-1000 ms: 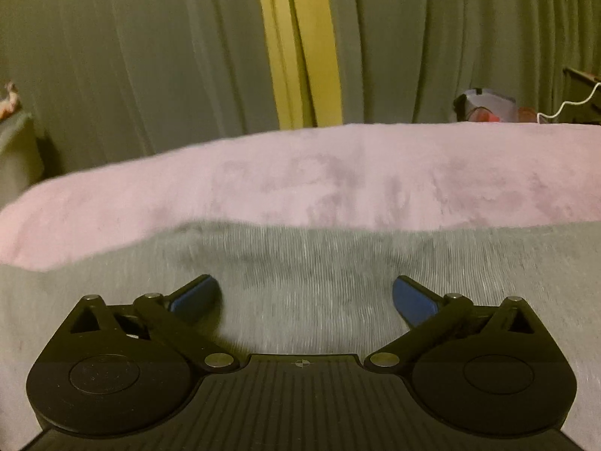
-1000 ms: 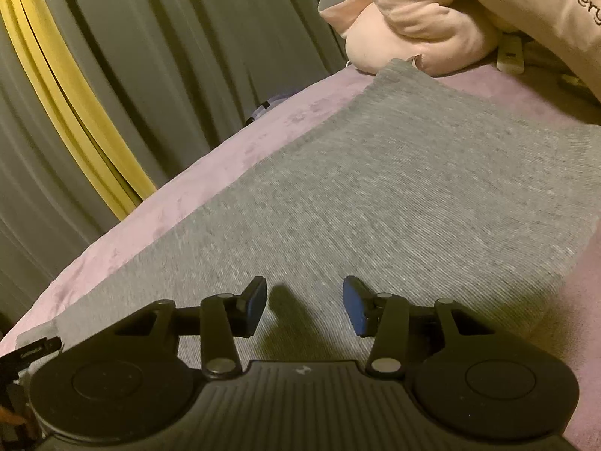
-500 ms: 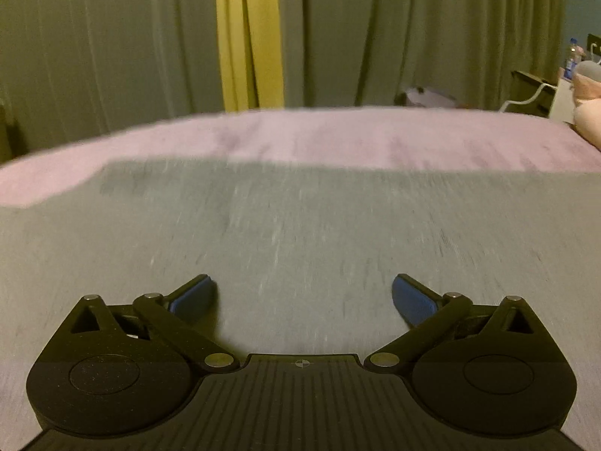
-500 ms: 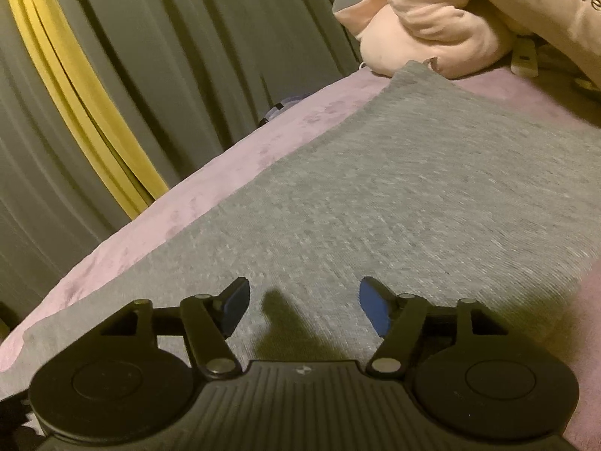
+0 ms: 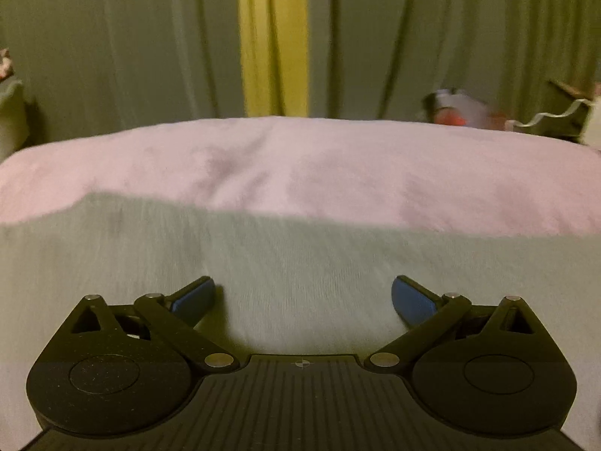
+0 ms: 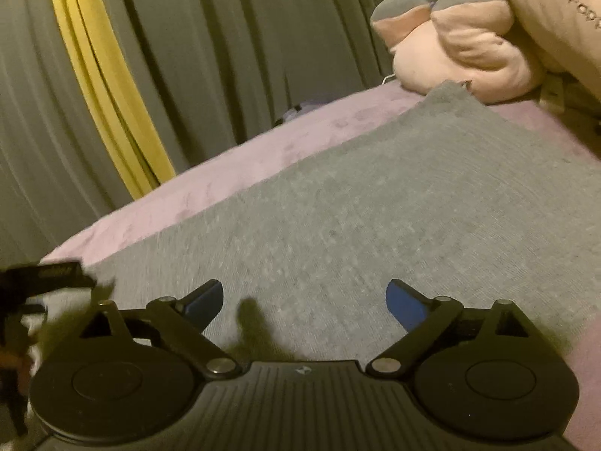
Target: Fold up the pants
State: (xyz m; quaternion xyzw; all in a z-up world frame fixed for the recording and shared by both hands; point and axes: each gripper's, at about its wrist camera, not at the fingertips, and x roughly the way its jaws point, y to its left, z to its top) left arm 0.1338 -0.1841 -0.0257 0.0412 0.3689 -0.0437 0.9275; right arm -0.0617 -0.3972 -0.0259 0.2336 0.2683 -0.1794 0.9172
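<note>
Grey ribbed-knit pants (image 6: 375, 203) lie flat on the pink plush bed (image 5: 300, 165); soft, light, floppy, best pinched at an edge or corner. Left tongs (image 5: 303, 297) gape empty, right tongs (image 6: 305, 300) are opening, nothing between. Only the right view shows the pink plush toy (image 6: 458, 49) at the pants' far corner.

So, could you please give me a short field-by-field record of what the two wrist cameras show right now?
surface: bed with a pink blanket
garment: grey pants, lying flat on the blanket
left gripper: open, nothing between its fingers, over the pants
right gripper: jaws opening, nothing between them, over the pants
beyond the far corner of the pants: pink plush toy
backdrop: grey-green curtain with a yellow stripe
</note>
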